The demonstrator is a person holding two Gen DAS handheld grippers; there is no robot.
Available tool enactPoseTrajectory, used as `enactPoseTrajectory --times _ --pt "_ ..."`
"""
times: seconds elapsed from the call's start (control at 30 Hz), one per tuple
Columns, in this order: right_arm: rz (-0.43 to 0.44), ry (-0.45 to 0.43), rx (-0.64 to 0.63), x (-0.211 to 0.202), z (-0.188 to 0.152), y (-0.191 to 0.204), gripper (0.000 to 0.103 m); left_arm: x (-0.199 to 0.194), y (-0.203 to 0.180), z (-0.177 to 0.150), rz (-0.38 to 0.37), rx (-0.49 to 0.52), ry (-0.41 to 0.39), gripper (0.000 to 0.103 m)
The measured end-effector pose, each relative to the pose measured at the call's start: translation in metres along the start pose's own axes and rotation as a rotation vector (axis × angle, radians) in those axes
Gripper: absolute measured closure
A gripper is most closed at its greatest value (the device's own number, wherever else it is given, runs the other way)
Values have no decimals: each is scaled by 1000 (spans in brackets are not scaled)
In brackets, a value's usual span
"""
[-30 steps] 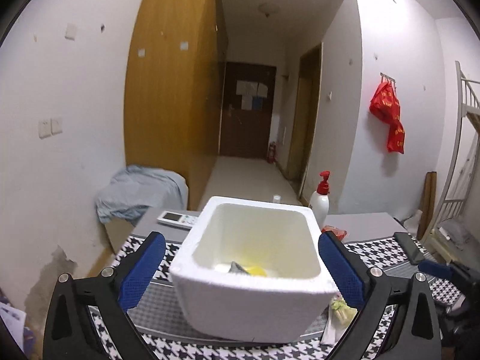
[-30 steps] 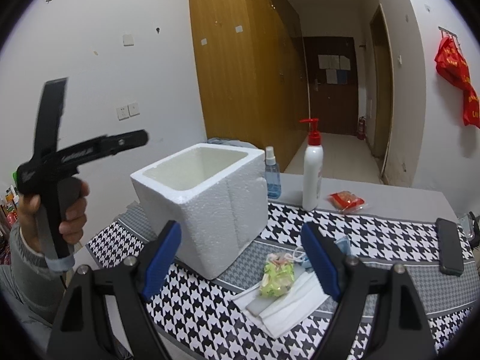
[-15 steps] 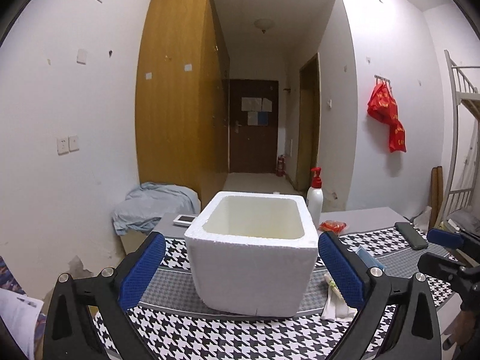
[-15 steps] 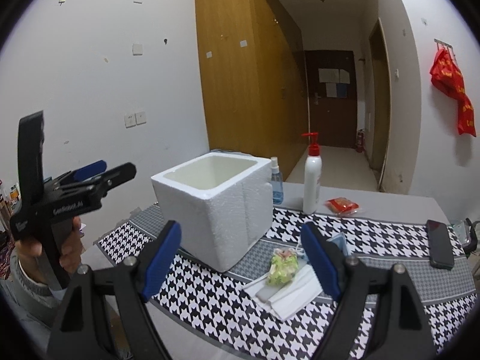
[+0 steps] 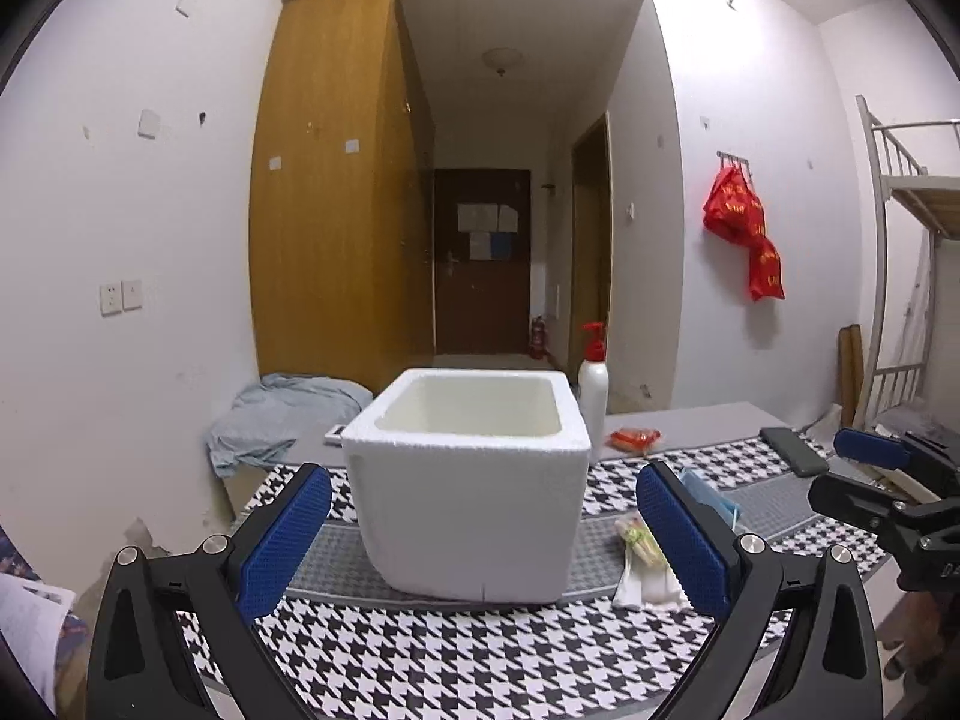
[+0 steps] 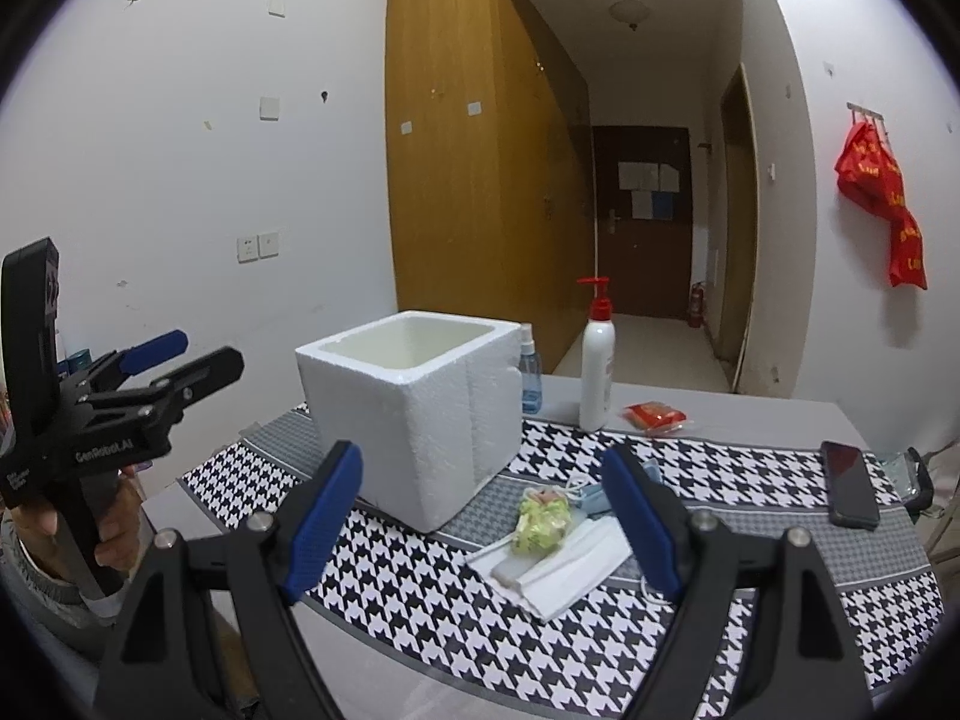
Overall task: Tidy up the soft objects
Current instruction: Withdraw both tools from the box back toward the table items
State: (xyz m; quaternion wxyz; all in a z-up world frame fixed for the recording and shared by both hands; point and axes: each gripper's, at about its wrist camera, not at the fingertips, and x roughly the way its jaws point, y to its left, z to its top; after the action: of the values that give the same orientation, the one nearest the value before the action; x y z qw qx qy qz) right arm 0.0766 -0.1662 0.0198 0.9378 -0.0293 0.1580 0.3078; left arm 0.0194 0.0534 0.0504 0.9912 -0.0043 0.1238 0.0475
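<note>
A white foam box stands on the houndstooth cloth. To its right lie a green-yellow soft packet, white face masks and a blue mask. My left gripper is open and empty, pulled back in front of the box; it also shows in the right wrist view. My right gripper is open and empty, held back from the packet and masks; it also shows in the left wrist view.
A white pump bottle, a small blue spray bottle and a red packet stand behind the box. A black phone lies at the right. A remote and crumpled blue cloth sit far left.
Both grippers have pulled back and down from the box. The left view no longer looks into the box, where yellow and grey items lay a second ago.
</note>
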Motion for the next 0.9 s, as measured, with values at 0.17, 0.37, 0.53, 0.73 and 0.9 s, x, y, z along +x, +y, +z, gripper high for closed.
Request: enactPoseTrajectory --times 0.17,0.37,0.53,0.73,0.9 --pt "-13 -1 -17 0 -10 3 18 3 -2 -10 -9 -4 9 1" --pt "-30 24 -12 5 -26 1 18 6 -3 -21 -26 -33 30 1" --pt "-40 38 -1 7 -29 -2 18 12 -4 -22 -30 -43 28 1" --pt "-91 67 14 10 -30 -3 18 25 -16 -22 -94 20 42 1" --pt "-133 103 34 15 -34 -9 18 42 -32 -24 -174 56 83 1"
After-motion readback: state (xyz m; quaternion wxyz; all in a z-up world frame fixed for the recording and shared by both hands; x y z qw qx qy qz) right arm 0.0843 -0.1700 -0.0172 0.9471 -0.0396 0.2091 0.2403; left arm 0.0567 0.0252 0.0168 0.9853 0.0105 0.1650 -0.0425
